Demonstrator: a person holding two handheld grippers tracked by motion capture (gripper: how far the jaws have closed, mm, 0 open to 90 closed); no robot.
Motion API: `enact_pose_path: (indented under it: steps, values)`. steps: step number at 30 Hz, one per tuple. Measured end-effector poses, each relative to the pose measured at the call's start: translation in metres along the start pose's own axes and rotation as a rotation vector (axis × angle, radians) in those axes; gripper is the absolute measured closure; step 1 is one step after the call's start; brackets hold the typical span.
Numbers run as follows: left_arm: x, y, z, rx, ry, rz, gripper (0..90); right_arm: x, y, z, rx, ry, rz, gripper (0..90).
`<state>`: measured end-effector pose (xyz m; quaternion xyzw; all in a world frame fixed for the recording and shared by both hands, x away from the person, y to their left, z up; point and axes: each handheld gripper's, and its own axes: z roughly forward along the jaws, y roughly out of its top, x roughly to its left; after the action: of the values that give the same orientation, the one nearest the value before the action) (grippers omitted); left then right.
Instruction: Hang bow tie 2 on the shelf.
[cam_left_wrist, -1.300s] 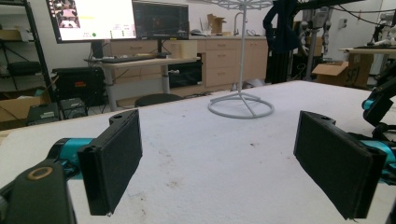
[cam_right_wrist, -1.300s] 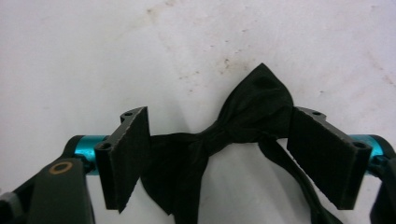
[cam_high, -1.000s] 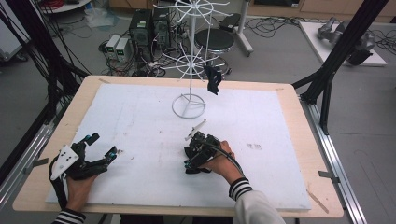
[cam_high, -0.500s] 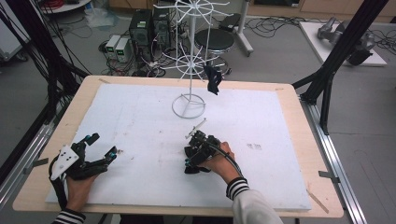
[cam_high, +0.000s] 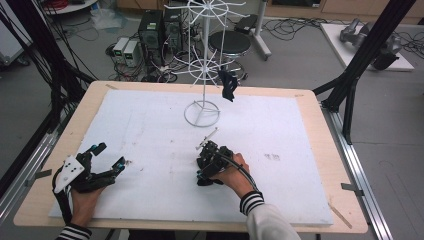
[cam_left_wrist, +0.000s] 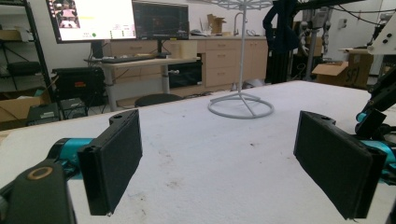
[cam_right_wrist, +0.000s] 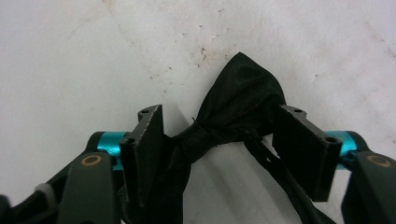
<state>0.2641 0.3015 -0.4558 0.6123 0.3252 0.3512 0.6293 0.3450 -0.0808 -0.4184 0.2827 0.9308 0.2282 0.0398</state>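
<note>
Black fabric bow tie (cam_right_wrist: 233, 112), soft and creased, knotted at centre, lying flat on white, scuffed foam sheet (cam_high: 150, 130) covering pale wooden bench (cam_high: 320, 130), in front of white wire display stand (cam_high: 202, 112). Right claw (cam_right_wrist: 217, 140) lowered over bow tie, flat black textured pads either side of knot, jaws just been closing; left pad touching cloth, right pad apart from it, not yet clenched. Left claw (cam_left_wrist: 219, 158) resting well left of bow tie, released, pads wide apart. Second black cloth piece (cam_high: 229, 86) hanging on stand.
</note>
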Motion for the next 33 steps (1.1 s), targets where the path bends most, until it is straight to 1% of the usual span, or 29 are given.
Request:
enact_pose_path:
  steps: [3,6,8,11,12,17,20,23,26,29,33]
  values:
    - [0.0000,0.0000,0.0000,0.000,0.000,0.000,15.8,-0.0016,0.0008,-0.0015,-0.023,0.010,0.020,34.1]
    - [-0.0001,-0.0001,0.0001,-0.001,0.001,-0.004,15.8,-0.0020,0.0020,-0.0029,-0.028,0.010,0.028,31.8]
    - [0.0001,0.0000,0.0000,0.000,0.000,-0.001,15.8,-0.0009,0.0026,-0.0029,-0.029,0.007,0.026,30.5]
    - [0.0000,0.0000,0.0000,0.000,0.000,0.000,15.8,0.0010,0.0037,-0.0007,-0.017,0.001,0.014,30.8]
    - [0.0000,0.0000,0.0000,0.000,0.000,0.000,15.8,0.0015,0.0039,0.0003,-0.007,0.000,0.002,31.4]
    - [0.0000,0.0000,0.0000,0.000,0.000,0.000,15.8,0.0028,0.0043,0.0008,0.005,-0.004,-0.011,36.5]
    - [-0.0001,-0.0001,0.0000,-0.002,0.000,-0.002,15.8,0.0029,0.0035,0.0008,0.018,-0.001,-0.005,39.4]
    - [0.0000,0.0000,0.0000,0.000,0.000,0.000,15.8,0.0032,0.0031,0.0009,0.026,0.006,0.012,42.7]
    - [-0.0002,-0.0001,0.0001,-0.002,0.000,-0.003,15.8,0.0033,0.0034,0.0004,0.022,0.007,0.019,41.0]
    - [-0.0001,-0.0001,0.0001,-0.002,0.001,-0.002,15.8,0.0014,0.0036,-0.0024,-0.010,0.004,0.031,37.4]
    - [-0.0001,-0.0001,0.0001,-0.001,0.001,-0.004,15.8,0.0016,0.0041,-0.0036,-0.012,-0.003,0.038,34.7]
